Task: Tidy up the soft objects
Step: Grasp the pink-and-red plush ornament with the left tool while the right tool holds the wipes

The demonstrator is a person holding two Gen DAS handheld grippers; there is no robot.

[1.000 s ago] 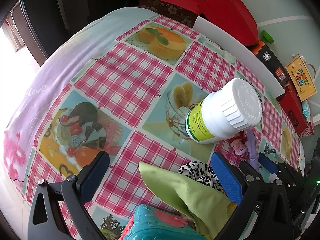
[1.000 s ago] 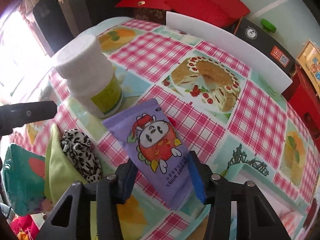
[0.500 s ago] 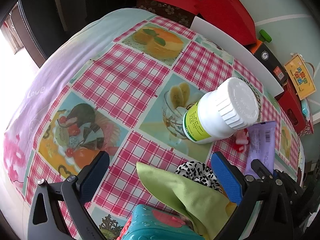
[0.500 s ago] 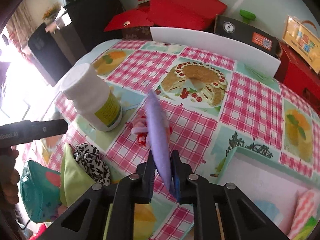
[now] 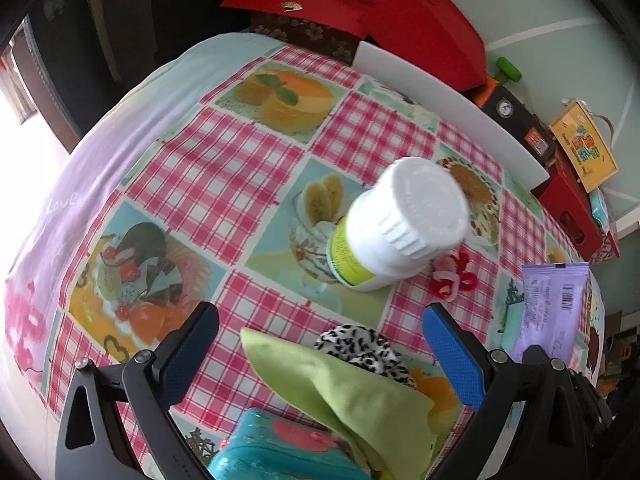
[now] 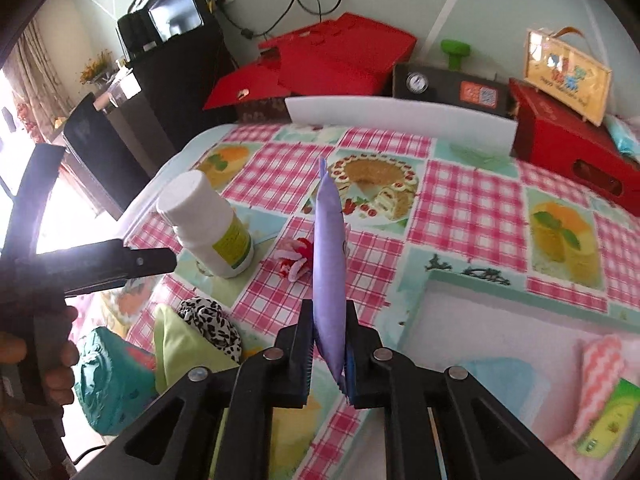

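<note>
A surface point(image 6: 472, 200) under a pink checked cloth with dessert pictures carries a white pill bottle point(image 6: 208, 226), a red-and-pink scrunchie point(image 6: 296, 262), a leopard scrunchie point(image 6: 210, 326) and a green cloth point(image 5: 352, 396). The right hand-held gripper point(image 6: 329, 354) is clenched on a purple wet-wipes pack point(image 6: 329, 276), held edge-up above the cloth. The left hand-held gripper point(image 5: 320, 344) hangs released over the green cloth. Judged: the pack is mid-carry; next it needs lowering into the white tray point(image 6: 496, 320) at lower right, beside the folded cloths already there.
</note>
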